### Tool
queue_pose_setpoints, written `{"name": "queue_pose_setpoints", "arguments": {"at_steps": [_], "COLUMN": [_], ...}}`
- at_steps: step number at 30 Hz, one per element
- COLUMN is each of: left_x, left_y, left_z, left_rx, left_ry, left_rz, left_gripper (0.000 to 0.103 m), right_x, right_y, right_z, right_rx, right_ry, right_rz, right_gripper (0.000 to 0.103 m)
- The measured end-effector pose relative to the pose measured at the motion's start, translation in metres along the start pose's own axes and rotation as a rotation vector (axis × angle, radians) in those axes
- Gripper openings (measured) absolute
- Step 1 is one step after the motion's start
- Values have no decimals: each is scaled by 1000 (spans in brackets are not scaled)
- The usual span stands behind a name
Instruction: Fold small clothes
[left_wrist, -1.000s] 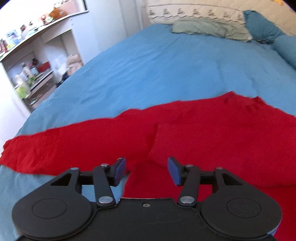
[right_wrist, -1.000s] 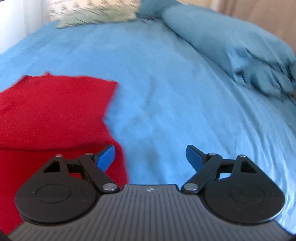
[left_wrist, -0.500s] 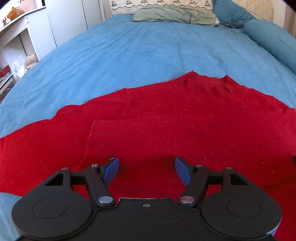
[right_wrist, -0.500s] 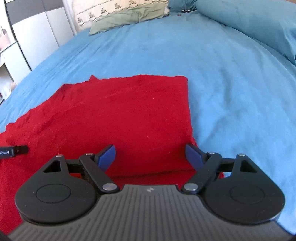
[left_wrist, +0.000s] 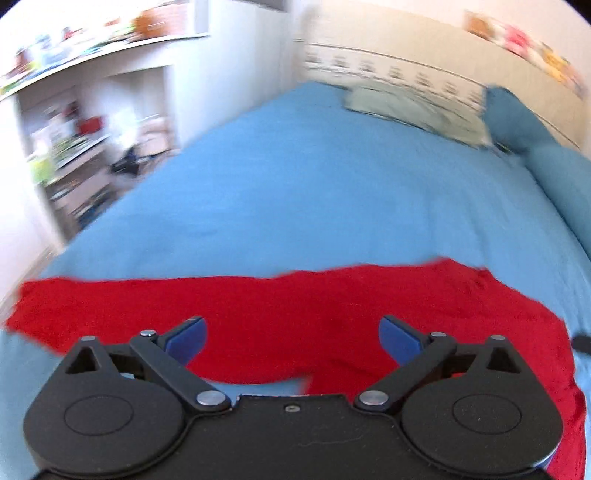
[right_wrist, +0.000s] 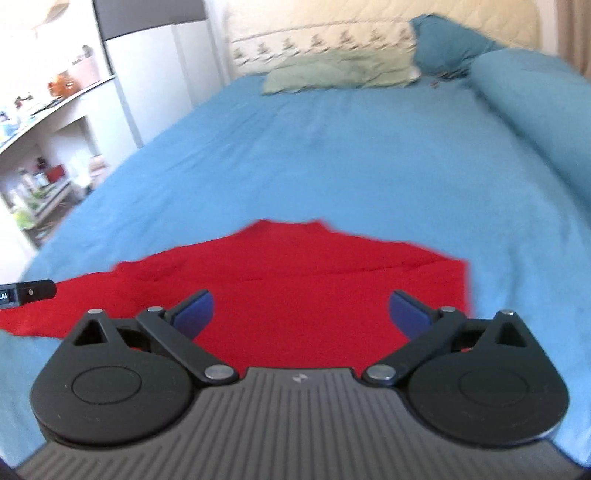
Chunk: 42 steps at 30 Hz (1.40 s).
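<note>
Left gripper (left_wrist: 291, 334) jaws wide apart, empty. Right gripper (right_wrist: 300, 311) likewise. Red garment (left_wrist: 332, 299) flat on blue bedsheet (left_wrist: 314, 192), directly ahead of and under both. Long axis across the view, left to right. Right gripper nearer garment's right edge (right_wrist: 463, 284). Both tilted down and forward.

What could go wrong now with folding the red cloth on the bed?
Both tongs, left and right, are open and hold nothing, so the red garment could be gripped unevenly. Its near edge lies crooked on the blue sheet, so a fold may come out skewed. The left wrist view is blurred, which could spoil the aim.
</note>
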<state>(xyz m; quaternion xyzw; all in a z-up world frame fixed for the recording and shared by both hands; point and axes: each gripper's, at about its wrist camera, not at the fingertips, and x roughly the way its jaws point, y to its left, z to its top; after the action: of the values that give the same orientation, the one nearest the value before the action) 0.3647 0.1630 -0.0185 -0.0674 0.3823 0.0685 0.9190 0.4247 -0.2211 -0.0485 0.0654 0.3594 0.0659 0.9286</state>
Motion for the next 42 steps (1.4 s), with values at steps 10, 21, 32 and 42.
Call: {"name": "queue_pose_setpoints", "arguments": {"at_steps": [10,21,32,42], "left_x": [28,82,79,2], "left_y": [205,298,290,152], "left_z": [-21,-24,-7,61], "left_rx": [-365,-462,-427,-171], "left_ry": [51,100,58,-177], "left_rz": [141,162,212,44], "left_gripper": [93,50,7,7], "right_x": [32,64,67,29], "right_y": [132,200,185,114], "right_z": [-18,-44,-47,-21], "right_rx": [-8,45,82,127], "right_ry": [52,82,67,-28], "right_rz": [-14,-71,-63,-63], "right_gripper": [103,103,103,103]}}
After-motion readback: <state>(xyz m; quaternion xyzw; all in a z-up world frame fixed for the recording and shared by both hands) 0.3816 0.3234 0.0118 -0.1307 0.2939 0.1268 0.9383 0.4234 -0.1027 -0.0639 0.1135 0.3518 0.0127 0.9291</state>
